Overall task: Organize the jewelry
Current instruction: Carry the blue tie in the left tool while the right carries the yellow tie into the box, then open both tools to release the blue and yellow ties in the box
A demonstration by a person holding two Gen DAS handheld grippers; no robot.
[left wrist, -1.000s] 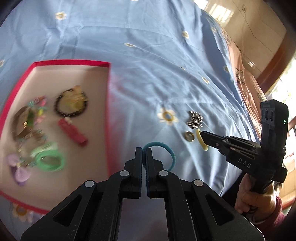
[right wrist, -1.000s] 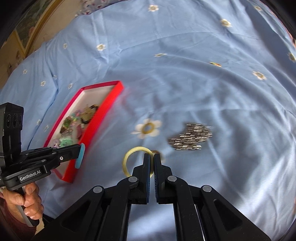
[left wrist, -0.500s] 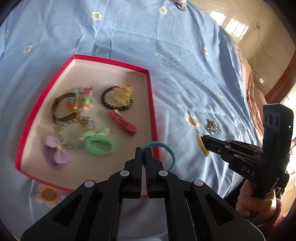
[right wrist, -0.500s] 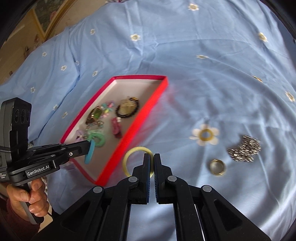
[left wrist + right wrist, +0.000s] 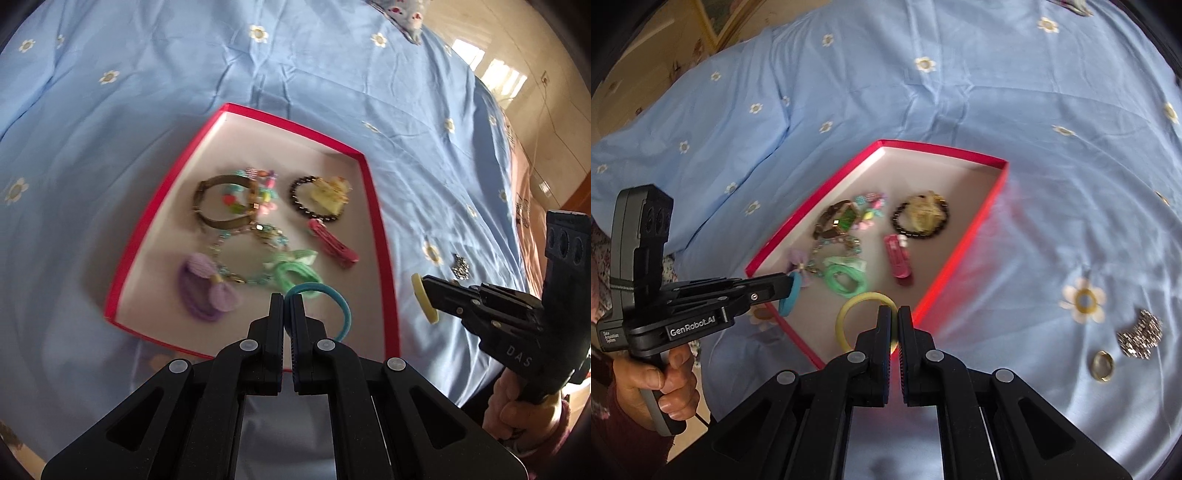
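A red-rimmed box [image 5: 369, 184] [image 5: 990, 206] with a pale floor lies on the blue bedspread and holds several bracelets, hair ties and a pink clip [image 5: 334, 242]. My left gripper [image 5: 288, 301] is shut on a blue hair tie [image 5: 341, 306] and holds it above the box's near right part; it also shows in the right wrist view [image 5: 788, 286]. My right gripper [image 5: 894, 314] is shut on a yellow ring bangle [image 5: 846, 314], above the box's near corner. In the left wrist view it [image 5: 424, 295] hangs just right of the box.
A silver chain bracelet [image 5: 1139, 334] and a gold ring [image 5: 1102, 365] lie on the bedspread right of the box. The bedspread [image 5: 1034, 110] is wrinkled, with small flower prints. A floor and wooden furniture show beyond the bed's right edge [image 5: 546, 110].
Both grippers have lifted and moved left toward the box, each keeping its ring. The chain and gold ring now lie farther right.
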